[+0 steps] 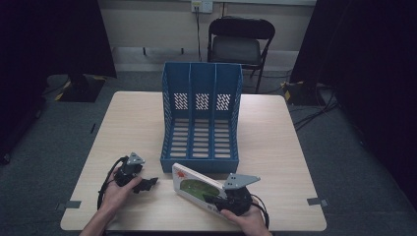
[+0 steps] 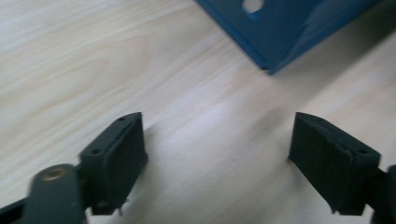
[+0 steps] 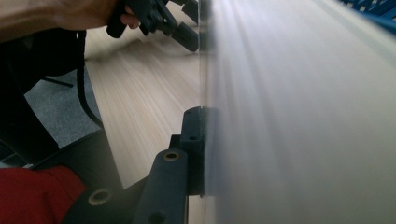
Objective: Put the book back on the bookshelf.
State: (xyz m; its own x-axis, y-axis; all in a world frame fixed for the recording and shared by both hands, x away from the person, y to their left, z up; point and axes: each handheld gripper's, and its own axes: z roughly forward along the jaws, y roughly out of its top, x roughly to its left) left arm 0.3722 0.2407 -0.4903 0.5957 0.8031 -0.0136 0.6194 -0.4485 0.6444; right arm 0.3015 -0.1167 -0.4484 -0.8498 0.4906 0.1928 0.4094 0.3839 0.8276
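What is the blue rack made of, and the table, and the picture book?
The blue rack looks like moulded plastic: one even colour, with slotted floors and vent holes. The table shows pale wood grain, probably a smooth laminate top. The book held in the right gripper seems to be stiff, glossy printed card, though paper is possible.

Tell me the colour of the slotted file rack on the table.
Blue; the file rack shows best in the high view.

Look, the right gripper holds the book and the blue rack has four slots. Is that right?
Not quite. The blue rack has three slots, not four, as the high view shows. The rest is right: the right gripper does hold the book, in front of the rack.
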